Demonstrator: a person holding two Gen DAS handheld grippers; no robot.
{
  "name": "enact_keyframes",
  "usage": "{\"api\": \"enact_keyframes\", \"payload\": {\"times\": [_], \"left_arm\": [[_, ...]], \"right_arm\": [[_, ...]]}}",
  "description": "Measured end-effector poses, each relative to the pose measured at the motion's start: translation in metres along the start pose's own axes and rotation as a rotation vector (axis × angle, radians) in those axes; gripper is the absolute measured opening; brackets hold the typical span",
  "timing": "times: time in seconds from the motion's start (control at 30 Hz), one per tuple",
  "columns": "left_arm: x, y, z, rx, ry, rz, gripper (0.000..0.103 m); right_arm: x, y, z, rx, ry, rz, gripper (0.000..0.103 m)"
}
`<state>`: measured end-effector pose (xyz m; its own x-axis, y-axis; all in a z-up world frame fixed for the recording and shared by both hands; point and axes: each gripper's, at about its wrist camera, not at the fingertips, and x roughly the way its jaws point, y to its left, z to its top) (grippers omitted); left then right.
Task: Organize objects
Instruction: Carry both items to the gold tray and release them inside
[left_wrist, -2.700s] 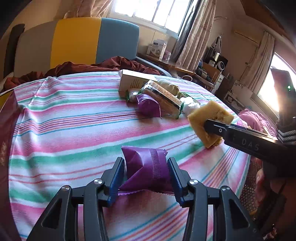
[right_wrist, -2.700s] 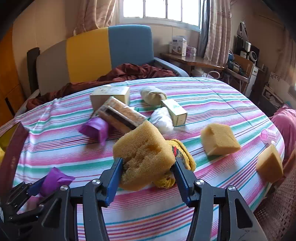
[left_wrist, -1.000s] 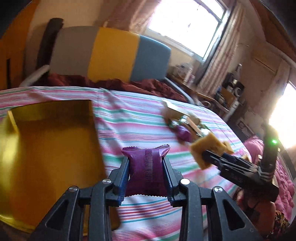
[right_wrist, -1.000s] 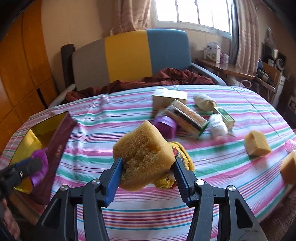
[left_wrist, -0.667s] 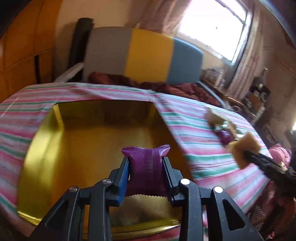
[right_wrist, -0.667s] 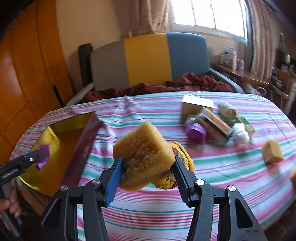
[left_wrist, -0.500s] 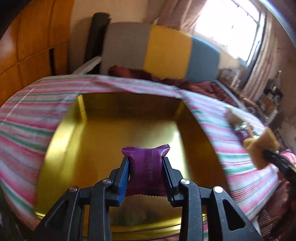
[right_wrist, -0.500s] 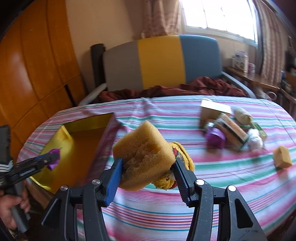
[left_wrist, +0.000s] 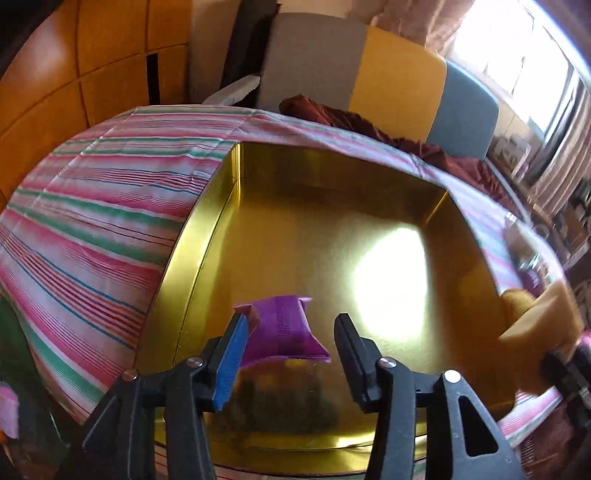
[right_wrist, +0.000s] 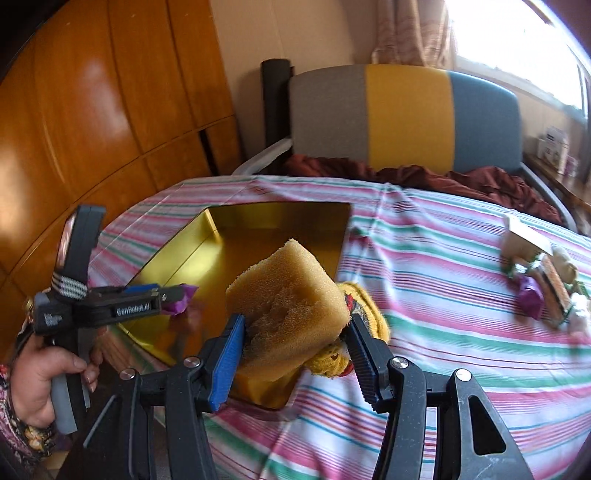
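Glossy gold mirror-finish tray (left_wrist: 207, 229); crinkled shiny purple foil packet (left_wrist: 284, 332); porous rough yellow sponge (right_wrist: 291, 295); matt striped woven tablecloth (right_wrist: 443, 295); polished wood panelling (right_wrist: 92, 110); matt black plastic gripper fingers (left_wrist: 351, 343)

**One label legible, on the left tongs**

From my right wrist camera I can read a single label: "GenRobot.AI", in pale letters on a small dark plate along the side of the left tongs (right_wrist: 173, 295). On the grip block behind it there is another short line of pale print, too small and blurred for me to make out. The boxes (right_wrist: 524, 240) far across the bench carry printing that I cannot read. My left wrist camera gives me no readable text.
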<state>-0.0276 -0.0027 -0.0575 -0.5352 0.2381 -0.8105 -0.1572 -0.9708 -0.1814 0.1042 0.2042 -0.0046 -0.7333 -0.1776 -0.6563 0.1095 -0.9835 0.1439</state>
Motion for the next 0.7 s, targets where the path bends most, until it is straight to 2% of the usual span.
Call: {"api": "enact_keyframes", "payload": {"times": [0.13, 0.23, 0.27, 0.3, 0.37, 0.5, 0.7], "left_arm": [[-0.027, 0.008, 0.003, -0.083, -0.119, -0.038, 0.049], [-0.045, 0.016, 0.005, -0.137, -0.208, -0.027, 0.049], [-0.051, 0.019, 0.005, -0.154, -0.239, -0.014, 0.05], [-0.055, 0.021, 0.006, -0.168, -0.261, -0.006, 0.05], [-0.064, 0.027, 0.007, -0.202, -0.298, -0.006, 0.05], [-0.072, 0.034, 0.012, -0.235, -0.33, -0.005, 0.051], [-0.075, 0.03, 0.013, -0.235, -0.328, -0.025, 0.051]], "right_arm": [[0.004, 0.015, 0.001, -0.047, -0.007, -0.003, 0.057], [0.006, 0.025, 0.003, -0.079, -0.012, 0.004, 0.055], [0.007, 0.03, 0.004, -0.092, -0.014, 0.009, 0.052], [0.009, 0.035, 0.006, -0.107, -0.012, 0.022, 0.043], [0.017, 0.046, 0.008, -0.13, 0.007, 0.043, 0.04], [0.038, 0.06, 0.006, -0.118, 0.068, 0.09, 0.036], [0.039, 0.065, 0.001, -0.116, 0.067, 0.102, 0.037]]}}
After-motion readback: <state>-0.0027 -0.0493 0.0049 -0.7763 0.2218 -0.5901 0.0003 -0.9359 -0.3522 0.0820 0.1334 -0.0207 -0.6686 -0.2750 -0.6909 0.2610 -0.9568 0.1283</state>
